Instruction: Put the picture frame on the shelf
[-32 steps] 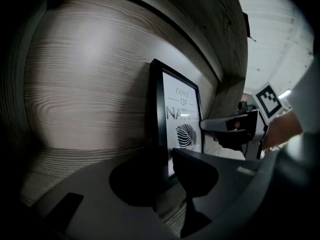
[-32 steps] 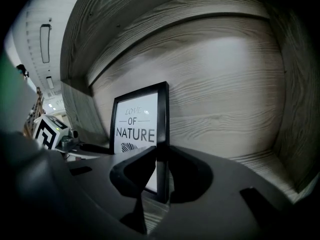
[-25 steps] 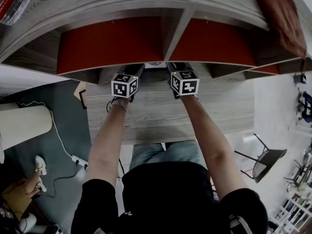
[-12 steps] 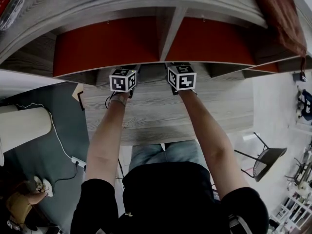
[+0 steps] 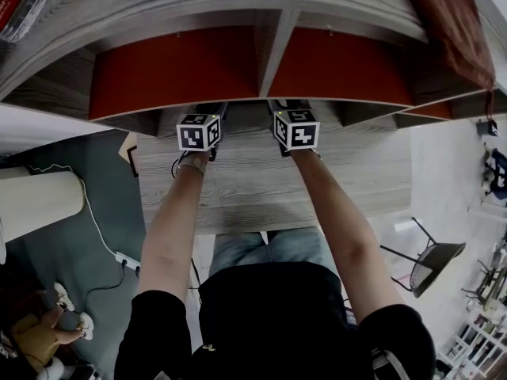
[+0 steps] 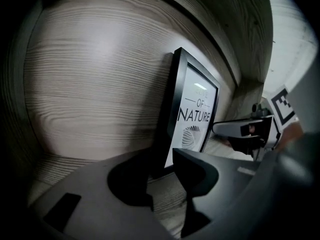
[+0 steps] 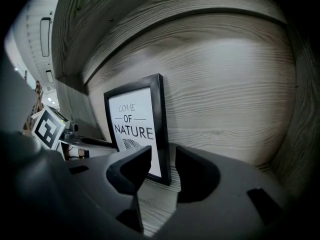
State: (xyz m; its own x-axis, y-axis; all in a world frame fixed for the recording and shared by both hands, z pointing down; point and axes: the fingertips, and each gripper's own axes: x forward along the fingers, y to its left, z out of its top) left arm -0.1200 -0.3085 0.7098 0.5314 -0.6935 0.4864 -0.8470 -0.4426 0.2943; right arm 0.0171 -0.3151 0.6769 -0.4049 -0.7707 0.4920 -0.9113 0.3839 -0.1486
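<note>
Left gripper view: nearest, the left gripper (image 6: pixel 165 184) is seen with its fingers (image 6: pixel 200 171) spread apart. Nothing is clamped; only bare shelf (image 6: pixel 167 201) floor shows in the gap. Just past the fingertips, at centre frame, the picture frame (image 6: pixel 192 114) stands upright on the shelf floor, its lower left corner in line with the gap. Whether the fingertips brush the moulding cannot be told. The frame is leaned back on the wood-grain back panel (image 6: pixel 90 84).

Right gripper view: the right gripper (image 7: pixel 161 169) is likewise opened wide and holds nothing. The frame's lower right corner sits at the mouth of the gap, left of centre.

Head view: both marker cubes are seen at upper centre, over the far edge of the counter (image 5: pixel 356 172). The fingers are hidden under the shelf's lip.

Judgement: placement looks done, or nearly so.

Handling, as judged:
- The frame is taken to be light and stiff.
- A glazed front is likely, so it is treated as breakable and slick.
- Any regrip is best made on the black side mouldings, low down, one gripper per side, never on the face.
- A nudge at the base could slide it flat.
</note>
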